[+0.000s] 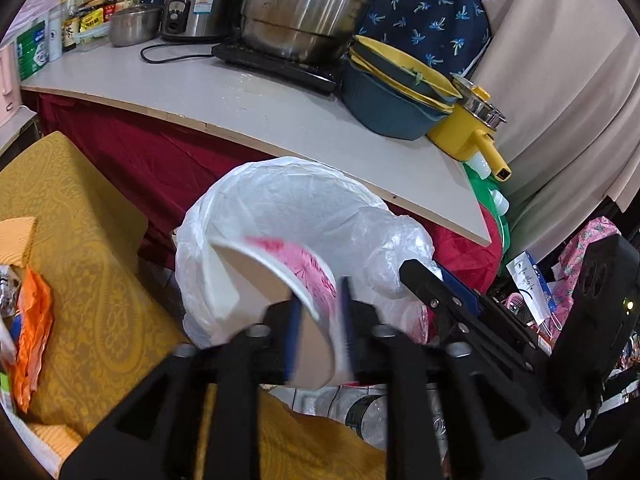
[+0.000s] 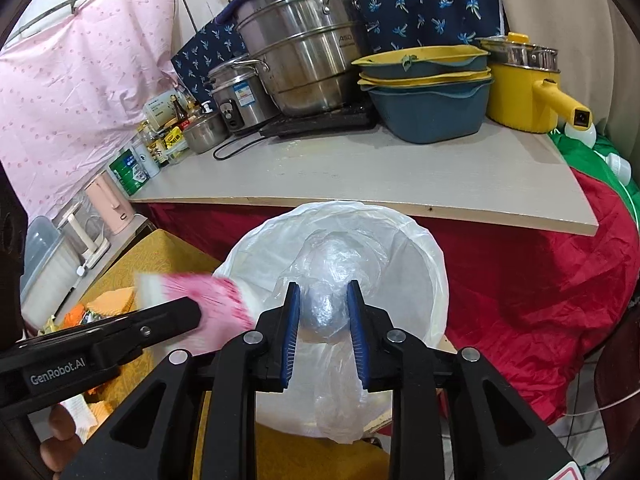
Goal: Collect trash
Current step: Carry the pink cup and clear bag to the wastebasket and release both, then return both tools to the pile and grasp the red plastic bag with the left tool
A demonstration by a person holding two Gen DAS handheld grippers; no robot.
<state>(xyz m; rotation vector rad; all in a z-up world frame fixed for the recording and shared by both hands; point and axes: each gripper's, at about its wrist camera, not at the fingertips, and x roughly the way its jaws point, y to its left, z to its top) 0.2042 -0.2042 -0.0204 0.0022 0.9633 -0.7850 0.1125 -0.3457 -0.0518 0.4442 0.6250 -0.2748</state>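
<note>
Between blue ribbed fingers point(image 2: 294, 320), crinkled clear plastic wad point(image 2: 326, 312).

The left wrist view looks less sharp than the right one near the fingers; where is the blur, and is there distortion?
Left wrist view: the pink-and-white paper cup and the left gripper are smeared by motion blur. Right wrist view: the crumpled clear plastic bag in the right gripper is sharp. Both views: fisheye bends the grey tabletop edge.
</note>
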